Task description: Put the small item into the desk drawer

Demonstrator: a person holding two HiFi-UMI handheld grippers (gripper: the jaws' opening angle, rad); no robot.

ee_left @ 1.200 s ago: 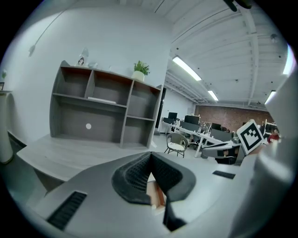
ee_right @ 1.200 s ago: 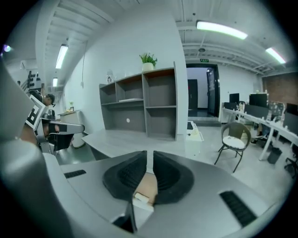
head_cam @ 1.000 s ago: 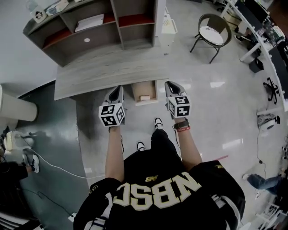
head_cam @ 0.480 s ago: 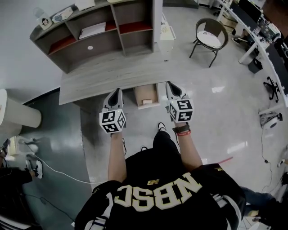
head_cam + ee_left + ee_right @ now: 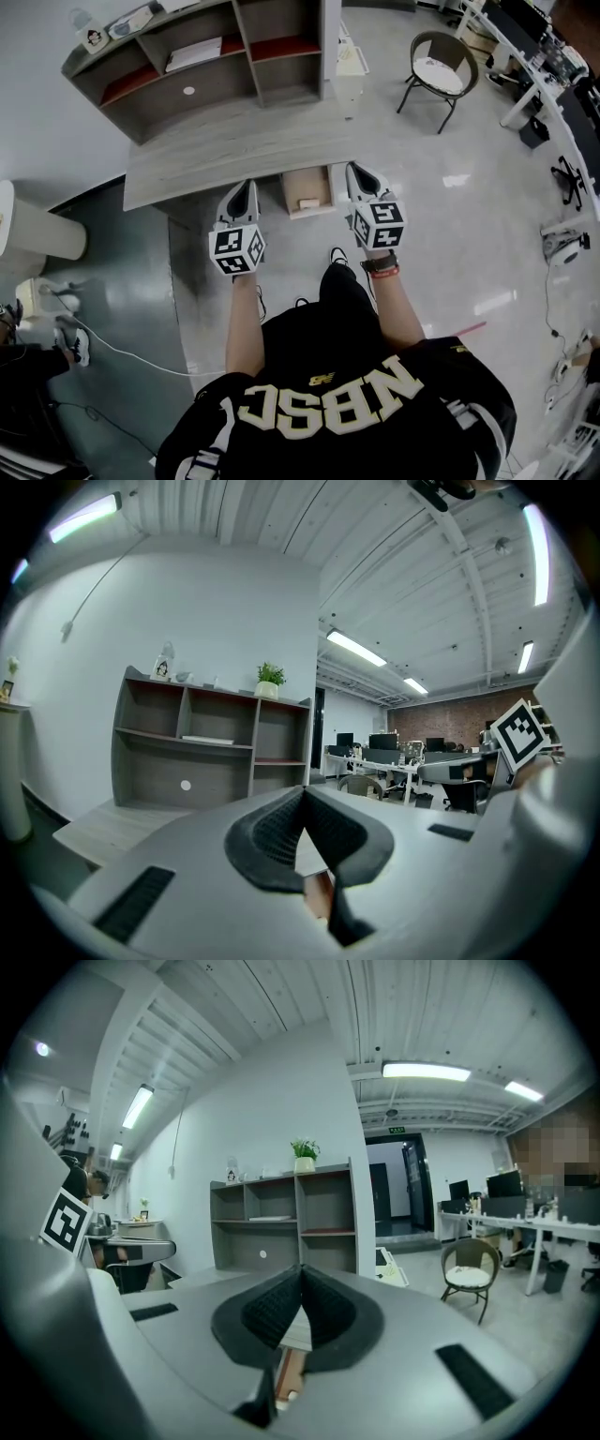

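Note:
A wooden drawer (image 5: 292,190) stands pulled out from under the grey desk top (image 5: 216,155). A small white item (image 5: 307,202) lies inside it. My left gripper (image 5: 245,187) is just left of the drawer, shut and empty, its pads meeting in the left gripper view (image 5: 303,790). To the right of the drawer my right gripper (image 5: 355,170) is also shut with nothing between its pads (image 5: 300,1267). Below those pads, the right gripper view shows a strip of the drawer (image 5: 285,1368).
A grey shelf unit (image 5: 211,70) stands on the back of the desk, with a white cabinet (image 5: 348,58) to its right. A round chair (image 5: 441,70) is at the far right. A cable (image 5: 112,347) runs over the floor at the left. The person's feet (image 5: 330,255) are below the drawer.
Both grippers stay either side of the open drawer. The head view has shifted slightly; nothing was picked up or let go.

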